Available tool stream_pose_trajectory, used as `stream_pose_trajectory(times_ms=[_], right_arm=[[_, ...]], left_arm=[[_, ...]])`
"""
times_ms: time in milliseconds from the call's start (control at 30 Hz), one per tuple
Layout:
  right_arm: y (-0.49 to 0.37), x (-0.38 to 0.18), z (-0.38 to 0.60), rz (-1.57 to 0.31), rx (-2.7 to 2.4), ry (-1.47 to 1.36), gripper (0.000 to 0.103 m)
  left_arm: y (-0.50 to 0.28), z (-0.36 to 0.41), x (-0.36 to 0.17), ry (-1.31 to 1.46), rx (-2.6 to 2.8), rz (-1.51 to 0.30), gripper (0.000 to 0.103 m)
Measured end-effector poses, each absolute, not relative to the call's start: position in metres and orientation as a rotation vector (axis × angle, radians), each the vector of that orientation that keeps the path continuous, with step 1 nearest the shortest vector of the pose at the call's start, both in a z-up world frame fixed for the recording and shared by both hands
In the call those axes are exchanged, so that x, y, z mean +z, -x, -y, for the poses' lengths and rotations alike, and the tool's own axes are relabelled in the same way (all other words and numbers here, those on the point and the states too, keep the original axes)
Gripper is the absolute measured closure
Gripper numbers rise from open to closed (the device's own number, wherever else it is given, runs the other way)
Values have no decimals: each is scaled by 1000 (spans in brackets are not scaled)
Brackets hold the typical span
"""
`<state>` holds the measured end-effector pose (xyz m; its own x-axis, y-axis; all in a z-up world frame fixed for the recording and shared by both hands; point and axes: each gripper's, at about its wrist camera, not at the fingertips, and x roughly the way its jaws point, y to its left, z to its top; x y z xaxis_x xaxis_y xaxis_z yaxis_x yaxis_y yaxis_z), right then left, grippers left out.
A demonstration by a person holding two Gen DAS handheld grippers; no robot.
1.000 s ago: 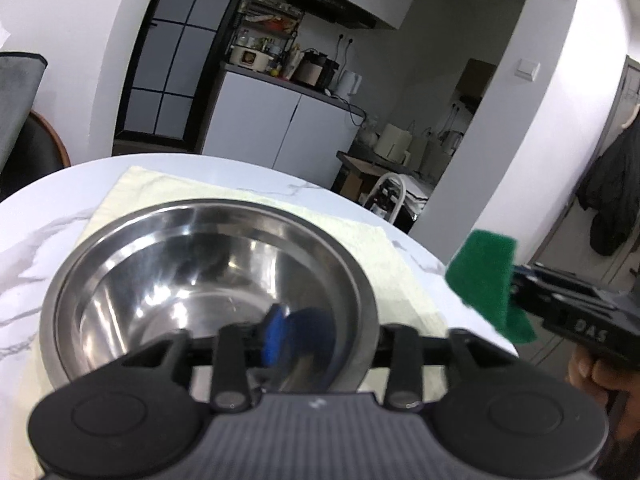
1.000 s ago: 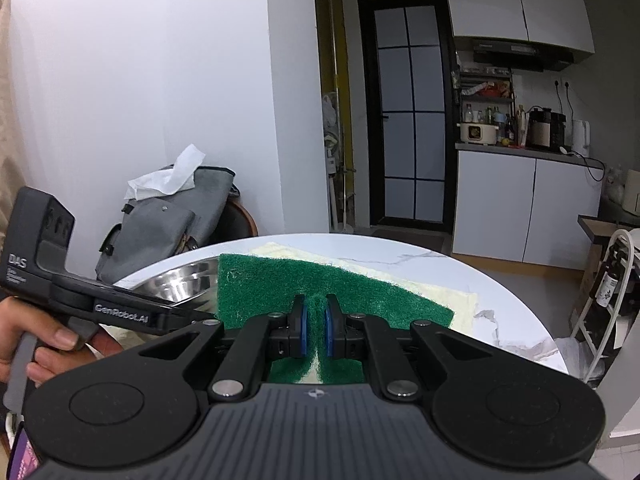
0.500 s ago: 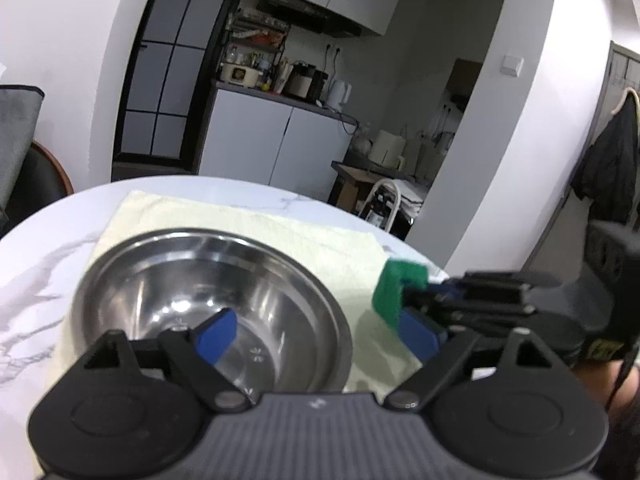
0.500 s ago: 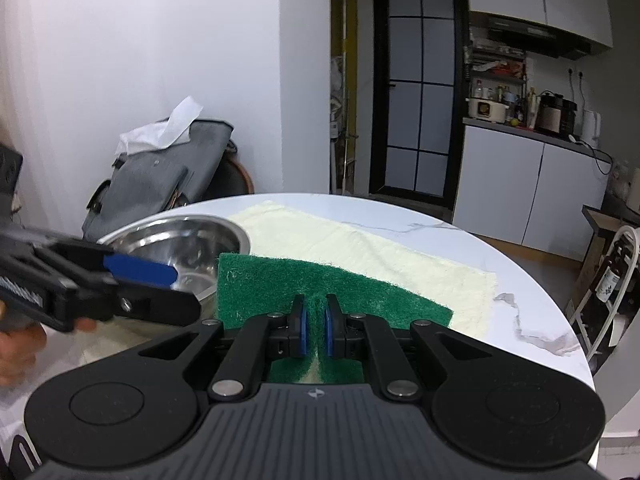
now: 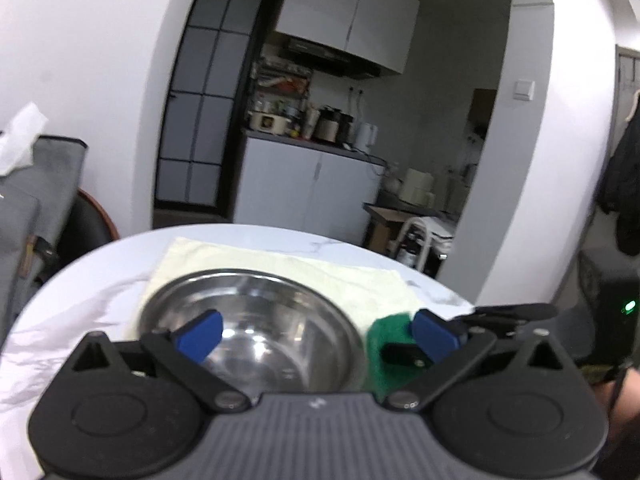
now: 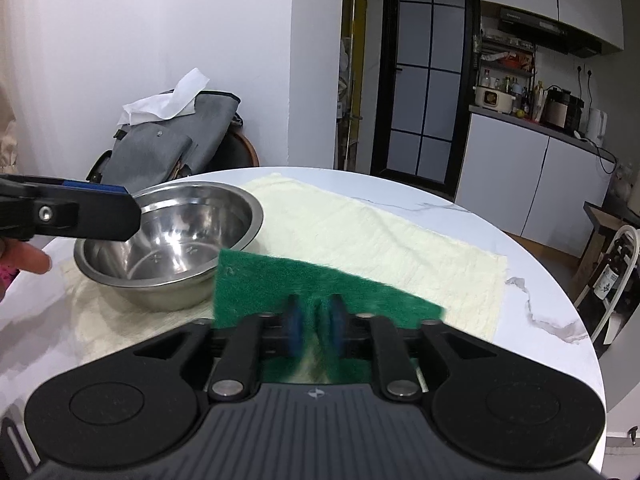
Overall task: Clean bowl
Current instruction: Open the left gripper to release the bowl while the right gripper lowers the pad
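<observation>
A steel bowl [image 5: 256, 320] [image 6: 172, 240] stands upright on a pale yellow cloth [image 6: 360, 232] on the round marble table [image 6: 540, 280]. My left gripper [image 5: 316, 334] is open wide and empty, held just above the bowl's near rim. My right gripper [image 6: 314, 320] still has a green scouring pad [image 6: 304, 284] between its jaws, which have parted a little. The pad lies low over the cloth, right of the bowl. It also shows in the left wrist view [image 5: 384, 336].
A grey bag [image 6: 168, 148] with white tissue sits on a chair behind the table's left side. The cloth [image 5: 280, 260] runs under and beyond the bowl. White kitchen cabinets [image 6: 532, 184] and a dark door stand further back.
My left gripper let go of the bowl's rim, opened wide and lifted back. My right gripper lowered the green pad toward the cloth beside the bowl and its jaws parted slightly.
</observation>
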<state>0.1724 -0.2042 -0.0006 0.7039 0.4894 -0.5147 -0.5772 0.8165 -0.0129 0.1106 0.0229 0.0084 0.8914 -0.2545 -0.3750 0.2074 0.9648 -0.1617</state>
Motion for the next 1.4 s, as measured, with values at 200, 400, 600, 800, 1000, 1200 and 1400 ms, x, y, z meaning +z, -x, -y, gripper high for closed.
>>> stream_pose_trajectory(times_ms=[200,400,600,800,1000,1200,1400], right_arm=[[-171,-1,212,-510,569,142,37],[-167,0,218,-502,549,102,19],[-155,6,222,-499,509,78,8],[-140,8,234,-474,488,84,3],[-125,9,252,-454,407,55,0],[-100,6,262,-437,403,45,0],[-74,7,269,-415,404,9,0]], left_arm=[[-96,-28,10,107,-171,-371,0],[-83,-44,13,135,-67,-330,0],[-79,-48,13,155,-40,-364,0],[-70,-40,10,103,-21,-363,0],[-54,-39,10,75,-5,-361,0],[-39,-35,9,46,-17,-364,0],[-24,-35,7,46,-17,-370,0]])
